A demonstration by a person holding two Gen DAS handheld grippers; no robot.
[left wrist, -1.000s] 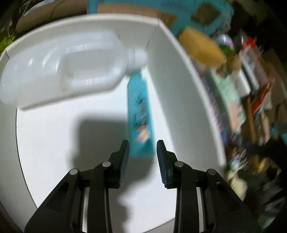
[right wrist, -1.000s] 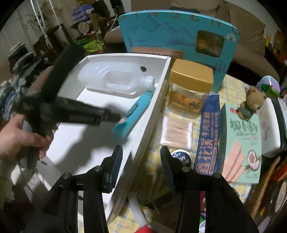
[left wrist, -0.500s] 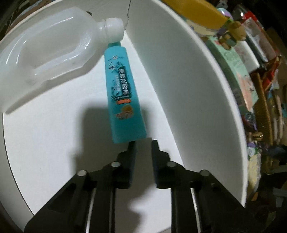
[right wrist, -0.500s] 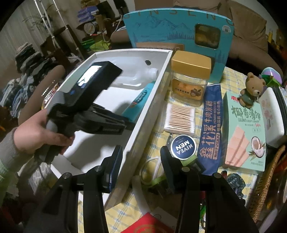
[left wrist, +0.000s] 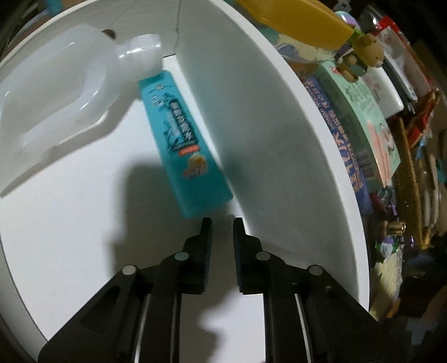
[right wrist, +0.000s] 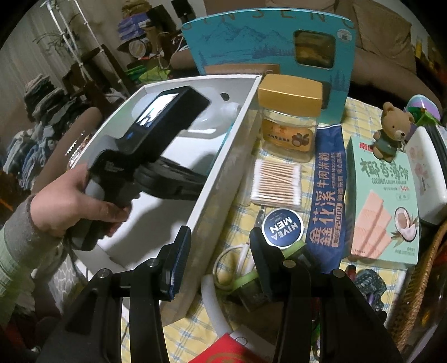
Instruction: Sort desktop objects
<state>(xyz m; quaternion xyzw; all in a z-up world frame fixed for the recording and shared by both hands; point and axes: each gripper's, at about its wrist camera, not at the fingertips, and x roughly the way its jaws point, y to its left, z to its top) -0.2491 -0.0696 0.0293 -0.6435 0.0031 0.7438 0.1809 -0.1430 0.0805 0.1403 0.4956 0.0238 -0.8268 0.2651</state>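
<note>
Bkgd, right-wrist view:
- brown sofa (right wrist: pixel 391 42) running along far edge, top right
- white pole rack (right wrist: pixel 67 30) standing top left, thin plant leaves (right wrist: pixel 51 42) hanging beside it
- folded clothes stacks (right wrist: pixel 42 92) sitting far left, more piling below (right wrist: pixel 22 150)
- green cloth (right wrist: pixel 145 74) lying behind, near blue folded pile (right wrist: pixel 131 25)
- yellow chk tablecloth (right wrist: pixel 360 111) covering tabletop
</note>
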